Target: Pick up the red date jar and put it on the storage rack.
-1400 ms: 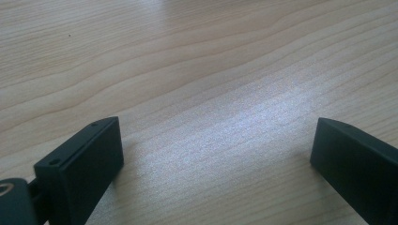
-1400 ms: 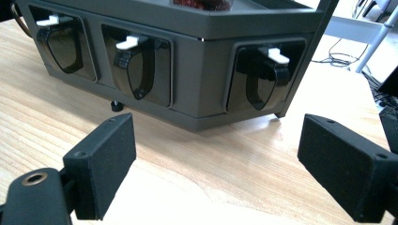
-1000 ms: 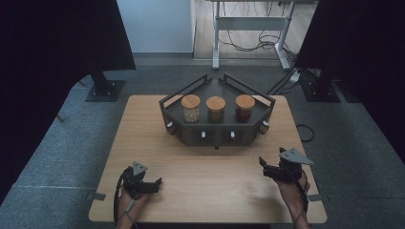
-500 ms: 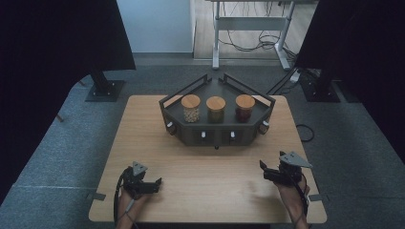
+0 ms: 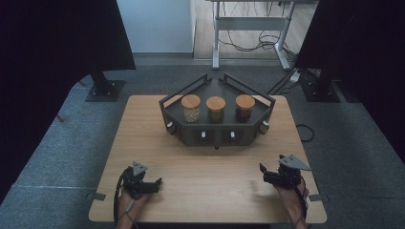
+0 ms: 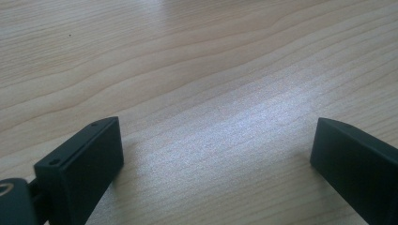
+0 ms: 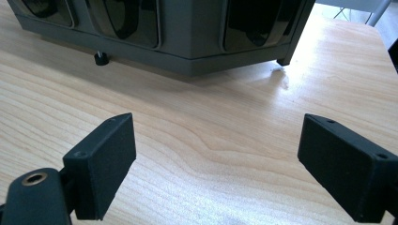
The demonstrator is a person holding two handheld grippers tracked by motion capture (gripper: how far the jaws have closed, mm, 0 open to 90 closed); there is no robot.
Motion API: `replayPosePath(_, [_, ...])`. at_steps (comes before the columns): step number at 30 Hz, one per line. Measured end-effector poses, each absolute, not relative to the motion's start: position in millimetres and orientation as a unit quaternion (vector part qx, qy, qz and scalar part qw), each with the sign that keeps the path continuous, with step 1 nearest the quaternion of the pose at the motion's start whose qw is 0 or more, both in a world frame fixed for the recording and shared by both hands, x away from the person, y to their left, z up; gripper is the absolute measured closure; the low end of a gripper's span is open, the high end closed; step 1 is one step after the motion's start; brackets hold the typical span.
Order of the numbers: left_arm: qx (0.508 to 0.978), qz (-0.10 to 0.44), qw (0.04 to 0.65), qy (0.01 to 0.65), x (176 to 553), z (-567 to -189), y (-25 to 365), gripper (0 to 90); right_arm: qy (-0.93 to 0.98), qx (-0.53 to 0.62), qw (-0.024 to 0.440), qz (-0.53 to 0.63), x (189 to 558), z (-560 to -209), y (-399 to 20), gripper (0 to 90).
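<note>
A dark grey angular rack (image 5: 217, 136) stands at the far middle of the wooden table (image 5: 210, 167). On it are three glass jars with wooden lids: one with pale contents (image 5: 191, 109), one greenish (image 5: 216, 110), one dark red (image 5: 245, 108). My left gripper (image 5: 156, 184) rests near the front left edge, open, its jaws pointing right over bare wood (image 6: 216, 154). My right gripper (image 5: 263, 173) sits near the front right, open, with nothing between its jaws (image 7: 216, 154). The rack's lower front (image 7: 187, 42) lies ahead of it in the right gripper view.
Small knobs (image 5: 203, 135) line the rack's front, and a small black foot (image 7: 100, 58) sits under it. Grey carpet (image 5: 62, 143) surrounds the table. Black stand bases (image 5: 105, 89) and a desk frame with cables (image 5: 248, 43) stand beyond it.
The right gripper has drifted slightly toward the near edge of the table. The left gripper has stayed put.
</note>
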State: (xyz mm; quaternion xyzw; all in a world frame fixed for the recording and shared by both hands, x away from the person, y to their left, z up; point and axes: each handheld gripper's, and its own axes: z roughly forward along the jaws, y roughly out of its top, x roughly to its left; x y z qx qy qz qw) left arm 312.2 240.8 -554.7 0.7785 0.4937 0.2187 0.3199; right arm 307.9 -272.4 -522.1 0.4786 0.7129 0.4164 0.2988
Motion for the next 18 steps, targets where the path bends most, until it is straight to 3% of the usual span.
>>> replayPosePath(18, [0.779, 0.219, 0.32, 0.494, 312.2, -554.7, 240.8, 2.8, 0.718, 0.485, 0.294, 0.403, 307.0, -537.8, -274.2, 10.7])
